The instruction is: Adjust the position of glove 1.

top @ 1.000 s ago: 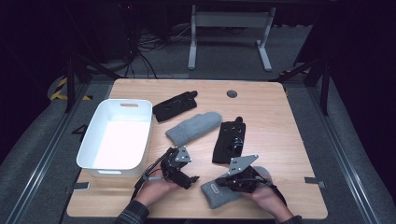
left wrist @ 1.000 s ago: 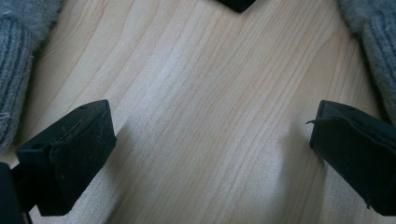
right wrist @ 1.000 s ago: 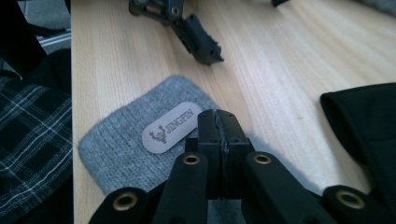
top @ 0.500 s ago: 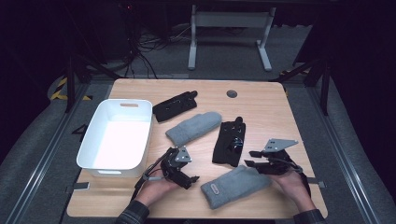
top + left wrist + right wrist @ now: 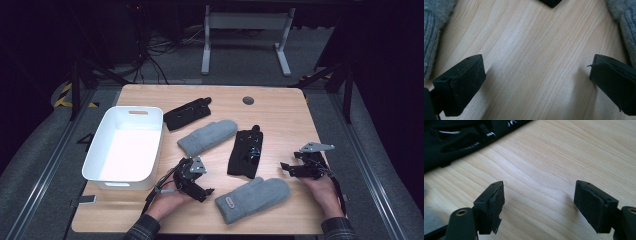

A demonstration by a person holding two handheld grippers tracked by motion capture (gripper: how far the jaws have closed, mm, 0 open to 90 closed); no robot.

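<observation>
Now at the lower right of the high view, my right gripper (image 5: pixel 289 169) sits low over bare wood, its jaws wide and just been opening, with nothing between them; in the right gripper view both pads (image 5: pixel 496 206) flank plain tabletop, a black glove (image 5: pixel 461 137) filling the upper left of that frame. My left gripper (image 5: pixel 202 189) rests at lower centre, jaws also wide apart over bare wood, nothing gripped; the left gripper view shows grey fleece at both upper edges. A grey mitten (image 5: pixel 254 199) lies flat at lower centre, between the two grippers, just beside the left one and apart from the right. Its mate, a second grey mitten (image 5: pixel 207 136), lies mid-frame, angled, with the black glove (image 5: pixel 246 152) just right of it. Another black glove (image 5: pixel 188 113) lies above, near the bin's upper right corner. White bin (image 5: pixel 100 150) stands at the left of the table (image 5: pixel 280 107); its floor is bare white, with no glove or mitten inside.
</observation>
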